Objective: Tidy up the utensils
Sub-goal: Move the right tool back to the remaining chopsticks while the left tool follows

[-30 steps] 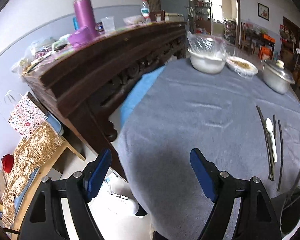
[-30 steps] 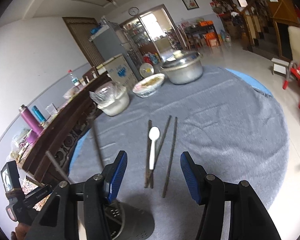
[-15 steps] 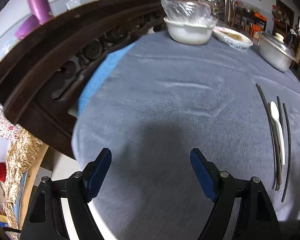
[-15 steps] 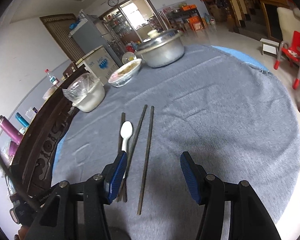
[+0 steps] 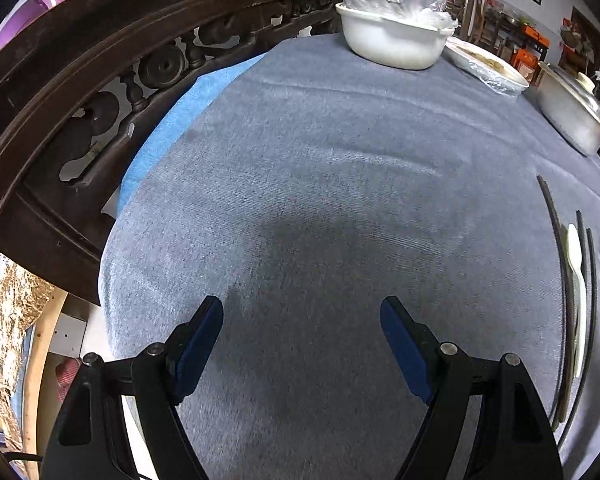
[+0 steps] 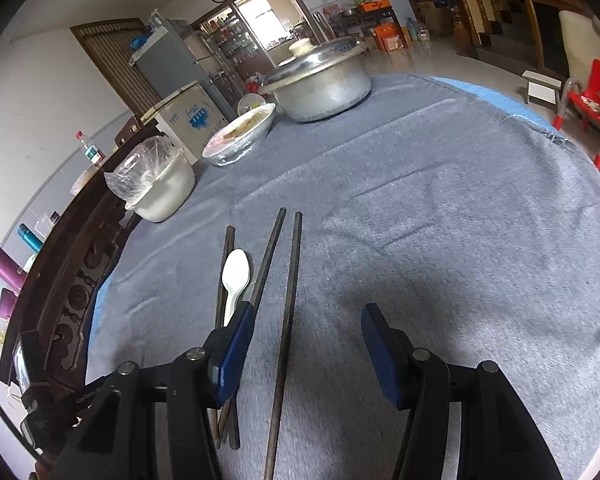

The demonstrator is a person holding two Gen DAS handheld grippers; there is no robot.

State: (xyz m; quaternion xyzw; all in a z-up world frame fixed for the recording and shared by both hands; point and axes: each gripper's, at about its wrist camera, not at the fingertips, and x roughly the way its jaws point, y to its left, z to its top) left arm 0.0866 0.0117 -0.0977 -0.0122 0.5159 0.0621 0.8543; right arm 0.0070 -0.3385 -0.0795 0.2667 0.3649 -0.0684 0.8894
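Left wrist view. Left gripper (image 5: 302, 314), black arms with blue finger pads (image 5: 198, 342), sits at lower centre with its jaws spread wide and nothing between them, over bare grey cloth-covered round table (image 5: 320, 184). White plastic spoon (image 5: 577, 288) lies at the right edge of the frame, among dark slender chopsticks (image 5: 560, 264) running lengthwise on either side of it, well apart from the gripper. White bowl with a crumpled clear plastic cover (image 5: 394, 38) stands at top centre; plastic-wrapped shallow white dish (image 5: 486, 66) just right of it; lidded dull metal pot (image 5: 572, 114) at upper right. Dark carved wooden sideboard (image 5: 112, 64) fills the upper left.

Right wrist view. Right gripper (image 6: 308, 340), same black and blue build, sits at lower centre, jaws wide and empty. One chopstick lies between the two fingers; white plastic spoon (image 6: 235, 278) and the other dark slender chopsticks (image 6: 266, 264) lie at centre left, passing behind the left-hand blue pad (image 6: 236, 354). Whether that pad touches them cannot be told. White bowl (image 6: 160, 192) at middle left, wrapped dish (image 6: 240, 134) and metal pot (image 6: 320, 84) toward top centre. Red plastic chair (image 6: 590, 104) at the right edge.
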